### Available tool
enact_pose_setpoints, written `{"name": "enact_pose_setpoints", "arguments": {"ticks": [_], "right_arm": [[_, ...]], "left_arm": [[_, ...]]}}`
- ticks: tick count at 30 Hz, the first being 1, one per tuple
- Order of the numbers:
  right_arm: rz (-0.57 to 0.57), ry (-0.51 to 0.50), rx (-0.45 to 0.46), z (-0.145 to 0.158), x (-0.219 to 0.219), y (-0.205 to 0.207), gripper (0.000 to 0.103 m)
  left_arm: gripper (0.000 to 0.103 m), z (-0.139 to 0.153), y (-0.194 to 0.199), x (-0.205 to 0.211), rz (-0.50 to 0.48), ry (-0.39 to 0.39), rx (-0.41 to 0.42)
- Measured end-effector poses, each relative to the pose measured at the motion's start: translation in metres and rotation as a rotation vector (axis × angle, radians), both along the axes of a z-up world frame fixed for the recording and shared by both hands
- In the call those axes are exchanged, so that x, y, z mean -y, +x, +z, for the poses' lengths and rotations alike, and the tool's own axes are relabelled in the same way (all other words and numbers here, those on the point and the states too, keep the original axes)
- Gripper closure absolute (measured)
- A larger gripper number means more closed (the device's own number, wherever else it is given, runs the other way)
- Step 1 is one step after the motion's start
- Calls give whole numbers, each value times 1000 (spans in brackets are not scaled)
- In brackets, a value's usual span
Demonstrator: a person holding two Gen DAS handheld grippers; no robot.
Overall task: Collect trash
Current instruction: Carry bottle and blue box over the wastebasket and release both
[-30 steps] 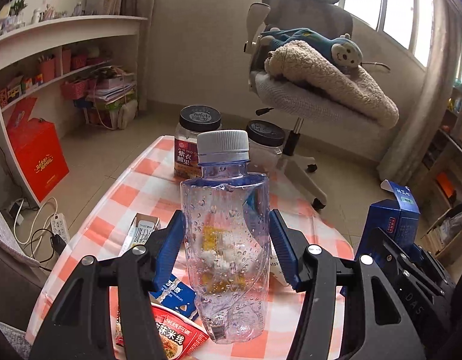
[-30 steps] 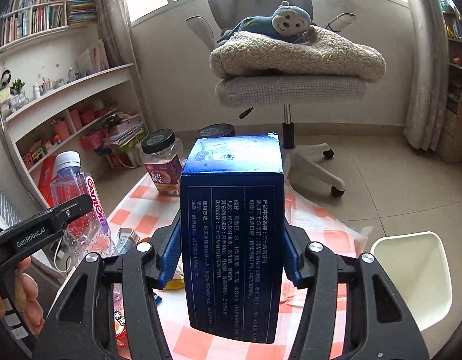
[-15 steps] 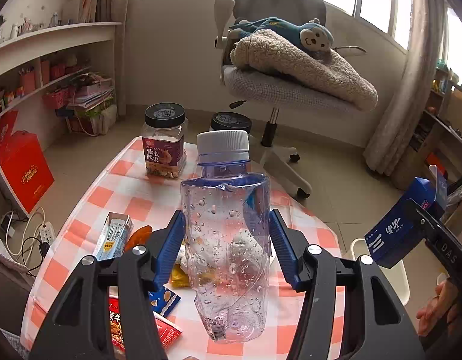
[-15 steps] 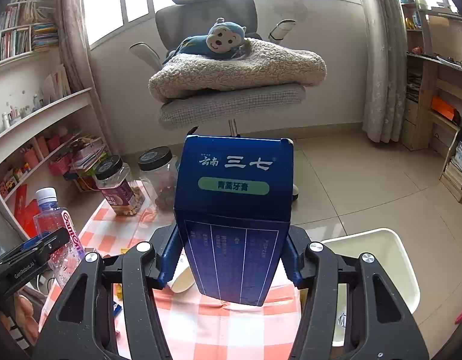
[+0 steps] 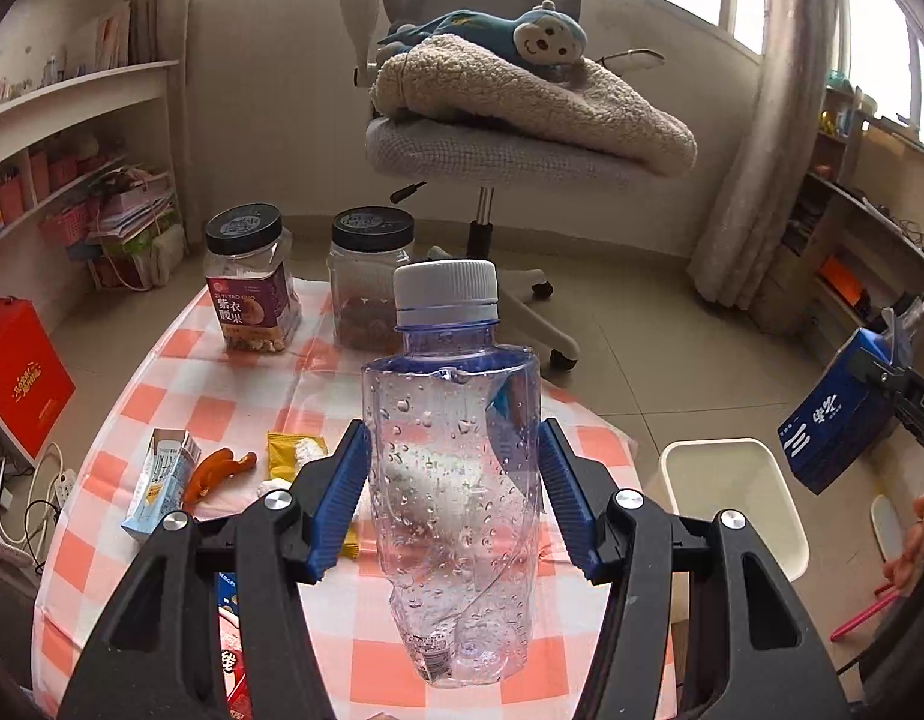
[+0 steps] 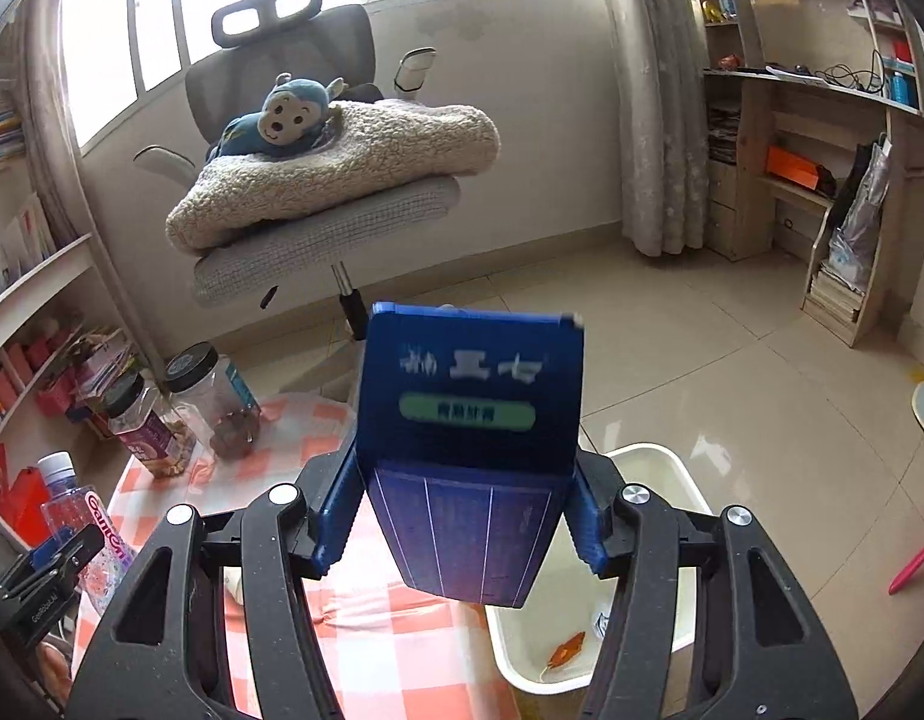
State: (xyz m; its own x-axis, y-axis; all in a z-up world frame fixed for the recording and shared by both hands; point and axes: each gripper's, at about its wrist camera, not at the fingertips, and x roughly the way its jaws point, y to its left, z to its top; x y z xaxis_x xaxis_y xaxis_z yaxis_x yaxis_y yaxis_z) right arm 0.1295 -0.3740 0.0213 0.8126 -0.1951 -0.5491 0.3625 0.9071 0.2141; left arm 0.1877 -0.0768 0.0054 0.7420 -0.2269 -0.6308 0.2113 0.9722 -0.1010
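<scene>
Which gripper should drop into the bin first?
Right. The right gripper, its jaws just opening around the blue box, is beside the white bin; the left gripper holds the bottle over the table.

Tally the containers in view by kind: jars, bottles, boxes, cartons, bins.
Black-lidded jars: 2
Plastic bottle: 1
Blue box: 1
Drink carton: 1
White bin: 1
Total: 6
</scene>
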Motion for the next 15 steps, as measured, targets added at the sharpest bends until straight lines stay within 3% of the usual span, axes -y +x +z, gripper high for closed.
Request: {"name": "enact_pose_setpoints", "arguments": {"ticks": [1, 3, 10, 15], "right_arm": [[-25, 9, 6, 0, 8, -4, 28], [-76, 28, 23, 3, 27, -14, 21], [-200, 146, 75, 7, 88, -46, 17], [-253, 204, 115, 10, 114, -60, 16]], "left_arm": [[46, -1, 0, 6, -12, -5, -4], [46, -3, -2, 18, -36, -15, -16], [46, -12, -4, 82, -119, -58, -75], [46, -17, -5, 150, -207, -98, -139]]}}
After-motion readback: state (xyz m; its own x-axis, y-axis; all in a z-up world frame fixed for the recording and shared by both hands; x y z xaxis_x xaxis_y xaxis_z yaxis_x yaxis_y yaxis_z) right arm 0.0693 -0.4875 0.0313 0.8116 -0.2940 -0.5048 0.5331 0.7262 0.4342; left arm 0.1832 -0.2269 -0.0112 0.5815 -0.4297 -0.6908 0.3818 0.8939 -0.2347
